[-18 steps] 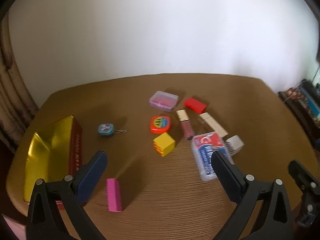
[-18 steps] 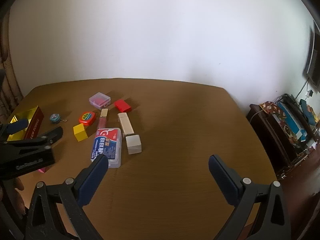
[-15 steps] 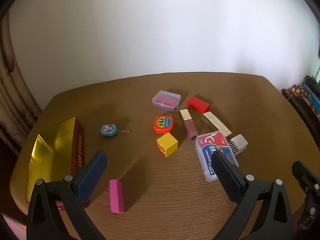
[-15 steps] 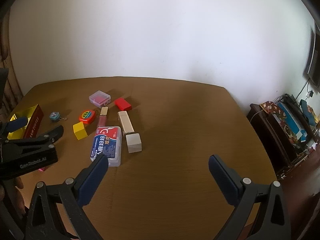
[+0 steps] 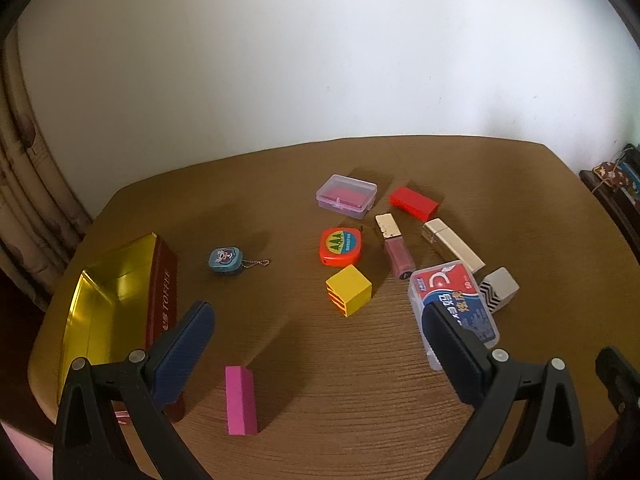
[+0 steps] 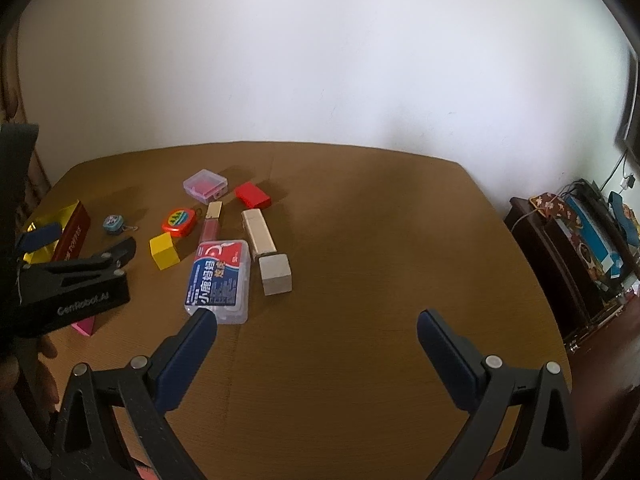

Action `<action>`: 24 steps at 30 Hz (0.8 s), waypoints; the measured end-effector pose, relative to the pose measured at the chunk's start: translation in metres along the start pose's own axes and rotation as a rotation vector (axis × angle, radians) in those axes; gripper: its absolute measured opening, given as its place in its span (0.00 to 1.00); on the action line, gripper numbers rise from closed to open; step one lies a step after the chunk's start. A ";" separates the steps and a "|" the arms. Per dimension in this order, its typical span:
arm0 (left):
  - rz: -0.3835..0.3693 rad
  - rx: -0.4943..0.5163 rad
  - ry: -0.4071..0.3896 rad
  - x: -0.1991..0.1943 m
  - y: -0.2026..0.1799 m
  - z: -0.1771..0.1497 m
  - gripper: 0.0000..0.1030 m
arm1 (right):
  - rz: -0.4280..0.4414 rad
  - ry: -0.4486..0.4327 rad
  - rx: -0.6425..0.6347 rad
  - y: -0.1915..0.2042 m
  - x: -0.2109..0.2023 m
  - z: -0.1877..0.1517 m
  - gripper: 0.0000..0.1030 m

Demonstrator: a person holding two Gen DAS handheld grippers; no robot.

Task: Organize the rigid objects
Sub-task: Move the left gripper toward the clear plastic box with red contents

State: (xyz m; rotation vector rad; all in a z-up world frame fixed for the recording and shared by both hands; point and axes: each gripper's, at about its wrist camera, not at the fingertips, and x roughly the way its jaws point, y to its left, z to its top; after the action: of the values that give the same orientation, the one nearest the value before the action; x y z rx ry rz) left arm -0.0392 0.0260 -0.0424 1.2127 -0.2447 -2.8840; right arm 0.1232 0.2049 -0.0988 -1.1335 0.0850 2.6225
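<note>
Both sets of jaws stand wide open and empty above the brown worktop [image 5: 360, 392] as the left gripper [image 5: 316, 340] has drawn back slightly, widening its view with no object yet claimed. The pink block [image 5: 240, 400] lies nearest, between its tips; beyond sit the yellow cube [image 5: 349, 289], floss case [image 5: 452, 300] and open gold tin [image 5: 108, 304]. The right gripper [image 6: 316, 344] hovers over bare wood, the floss case just beyond its left tip.

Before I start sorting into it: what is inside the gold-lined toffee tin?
The toffee tin shows only bare gold lining; its near end is hidden behind the left hand-held gripper.
</note>
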 end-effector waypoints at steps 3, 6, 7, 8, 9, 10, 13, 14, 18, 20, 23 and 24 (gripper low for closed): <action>0.012 0.003 0.007 0.006 -0.005 0.000 1.00 | 0.012 0.010 -0.005 0.001 0.003 0.002 1.00; 0.025 0.017 0.011 0.010 -0.008 0.001 1.00 | 0.021 0.008 -0.003 0.001 0.005 0.004 1.00; 0.029 0.022 0.010 0.011 -0.009 0.002 1.00 | 0.020 0.008 -0.001 0.001 0.006 0.003 1.00; 0.035 0.025 0.009 0.012 -0.009 0.002 1.00 | 0.021 0.011 -0.001 0.001 0.007 0.002 1.00; 0.040 0.027 0.007 0.014 -0.010 0.002 1.00 | 0.024 0.016 0.000 0.001 0.008 0.002 1.00; 0.044 0.029 0.007 0.015 -0.010 0.002 1.00 | 0.025 0.020 -0.001 0.001 0.009 0.001 1.00; 0.052 0.027 0.020 0.021 -0.011 0.001 1.00 | 0.023 0.030 0.000 0.001 0.011 -0.001 1.00; 0.052 0.026 0.023 0.022 -0.011 0.001 1.00 | 0.029 0.036 0.003 0.001 0.013 -0.002 1.00; 0.066 0.040 0.026 0.025 -0.011 -0.001 1.00 | 0.031 0.034 0.003 0.002 0.013 -0.001 1.00; 0.069 0.037 0.031 0.027 -0.010 0.000 1.00 | 0.031 0.030 -0.001 0.003 0.012 0.000 1.00; 0.077 0.041 0.027 0.026 -0.010 0.000 1.00 | 0.035 0.029 -0.004 0.004 0.012 0.000 1.00; 0.080 0.043 0.027 0.025 -0.011 0.000 1.00 | 0.036 0.034 -0.005 0.004 0.013 -0.001 1.00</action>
State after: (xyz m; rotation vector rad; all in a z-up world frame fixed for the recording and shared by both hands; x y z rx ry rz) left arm -0.0563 0.0350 -0.0623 1.2183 -0.3484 -2.8065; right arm 0.1143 0.2036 -0.1087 -1.1884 0.1069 2.6363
